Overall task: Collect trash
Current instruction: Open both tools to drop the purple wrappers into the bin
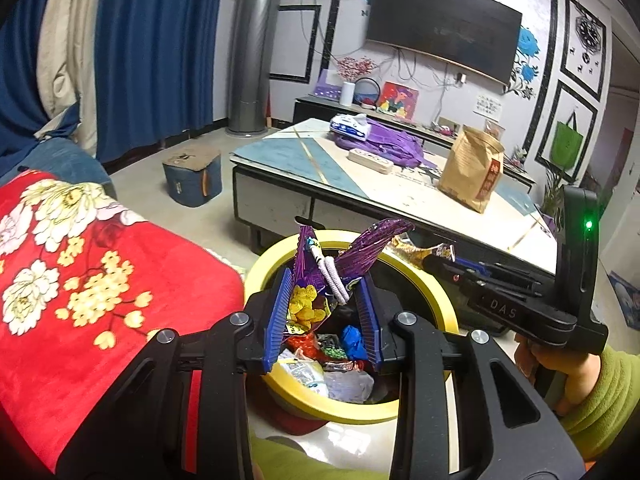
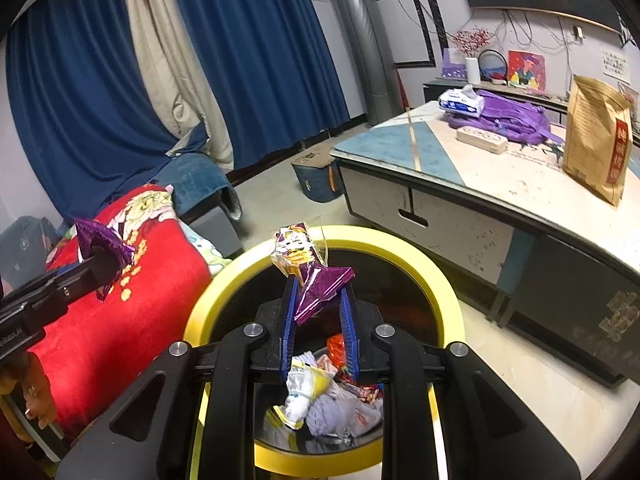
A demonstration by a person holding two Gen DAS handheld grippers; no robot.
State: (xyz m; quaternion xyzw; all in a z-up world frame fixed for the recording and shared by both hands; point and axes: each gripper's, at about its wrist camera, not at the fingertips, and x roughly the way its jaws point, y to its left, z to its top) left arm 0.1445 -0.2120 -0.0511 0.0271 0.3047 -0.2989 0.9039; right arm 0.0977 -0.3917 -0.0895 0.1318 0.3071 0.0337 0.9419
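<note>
From the left wrist, the left tool hangs tilted downward over the round yellow-rimmed trash bin, its blue ribbed fingers pinching a crumpled purple foil snack wrapper that rises above the tips. The bin mouth lies open beneath, already holding mixed wrappers. A red floral blanket edges the bin on the left; the pale blue-patterned low desk stands just behind it, with bare floor between. The right tool reaches in from the right, held by a hand in a green sleeve; its tips and the gold wrapper there are hard to make out.

From the right wrist, the right tool also slopes down over the bin, fingers pressed on a folded purple foil packet with a clear printed end. The bin's near rim is cut off behind the tool body. The left tool enters at the left edge above the blanket, its purple wrapper covering its tips. The desk bounds the right side.
</note>
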